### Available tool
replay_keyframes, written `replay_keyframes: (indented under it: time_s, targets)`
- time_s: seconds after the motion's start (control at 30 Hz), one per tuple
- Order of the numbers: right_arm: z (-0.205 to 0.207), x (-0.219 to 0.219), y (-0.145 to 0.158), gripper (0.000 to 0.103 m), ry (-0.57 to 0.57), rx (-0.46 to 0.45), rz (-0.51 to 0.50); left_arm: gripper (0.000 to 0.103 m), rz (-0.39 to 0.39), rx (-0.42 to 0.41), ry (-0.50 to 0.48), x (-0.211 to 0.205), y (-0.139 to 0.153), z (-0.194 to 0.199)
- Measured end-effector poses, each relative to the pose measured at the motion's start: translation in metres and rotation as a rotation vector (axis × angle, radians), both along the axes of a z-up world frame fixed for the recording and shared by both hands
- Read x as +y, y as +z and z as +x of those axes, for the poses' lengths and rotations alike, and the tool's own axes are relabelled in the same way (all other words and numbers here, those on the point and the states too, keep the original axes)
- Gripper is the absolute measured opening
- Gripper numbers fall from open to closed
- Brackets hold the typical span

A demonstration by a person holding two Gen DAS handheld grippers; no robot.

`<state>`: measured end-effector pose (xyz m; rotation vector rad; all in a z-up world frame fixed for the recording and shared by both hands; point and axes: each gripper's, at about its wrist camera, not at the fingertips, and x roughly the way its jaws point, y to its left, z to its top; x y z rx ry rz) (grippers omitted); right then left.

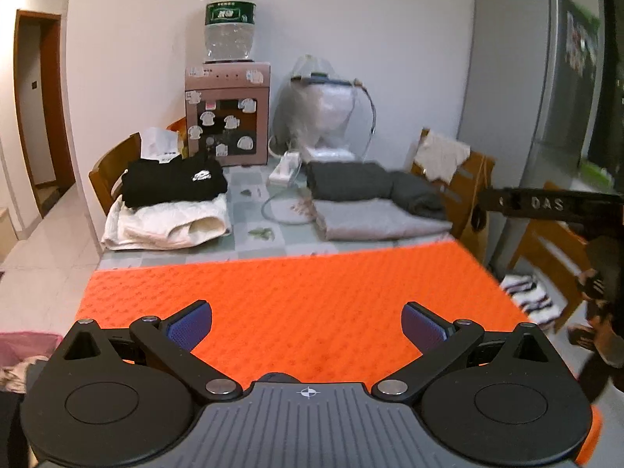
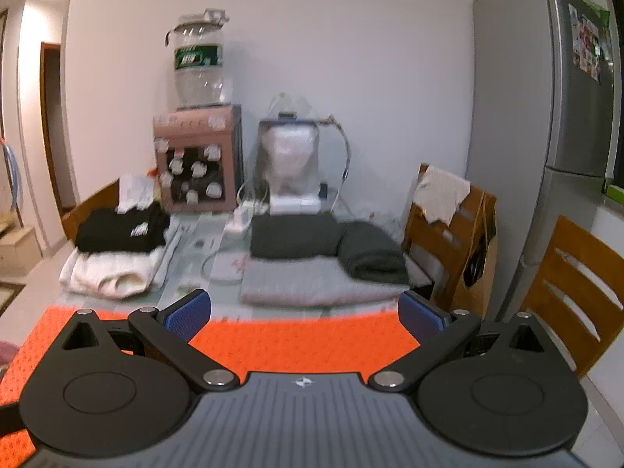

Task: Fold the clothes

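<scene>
Two grippers show, one per view, and both stand wide apart with nothing between their blue pads. The left gripper (image 1: pixel 307 325) hangs over the orange mat (image 1: pixel 296 292) in the lower half of its frame; the right gripper (image 2: pixel 304 314) sits at the mat's far edge (image 2: pixel 304 337), low in its own frame.

The folded clothes lie beyond the mat in two stacks, well apart. At centre left, a black garment (image 1: pixel 173 185) with a small white logo rests on a cream one (image 1: pixel 163 226): two pieces. At centre right, a dark grey folded piece (image 1: pixel 347 185) and a dark grey roll (image 1: pixel 419 199) just beside it lie on a light grey piece (image 1: pixel 374 224): three pieces. The right wrist view repeats the same count, with the black garment (image 2: pixel 121 230) on cream (image 2: pixel 117 273) and the greys (image 2: pixel 292 236) further right.

Behind the stacks stands one pink water dispenser (image 1: pixel 228 113) with a bottle (image 1: pixel 230 19) on top, and one plastic-wrapped appliance (image 1: pixel 319 113) beside it. A grey fridge (image 2: pixel 553 117) fills the right side.

Only the left wrist view shows a blurred black piece lettered "DAS" (image 1: pixel 546 204) at the right edge and striped cloth (image 1: pixel 526 296) lower right. Only the right wrist view shows a slatted wooden chair (image 2: pixel 573 292) clearly at lower right.
</scene>
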<state>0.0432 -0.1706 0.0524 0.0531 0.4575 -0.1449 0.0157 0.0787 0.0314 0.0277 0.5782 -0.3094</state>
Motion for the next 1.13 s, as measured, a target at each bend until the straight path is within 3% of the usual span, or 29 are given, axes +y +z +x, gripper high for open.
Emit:
replay_keyframes:
  time_s: [0.43, 1.13]
  targets:
    - [-0.031, 0.054, -0.041, 0.103, 0.001, 0.120, 0.017, 0.103, 0.039, 0.006, -0.040, 0.010, -0.015, -0.010]
    - [-0.019, 0.063, -0.068, 0.103, 0.030, 0.223, 0.093, 0.103, 0.006, 0.075, 0.029, 0.023, -0.024, 0.004]
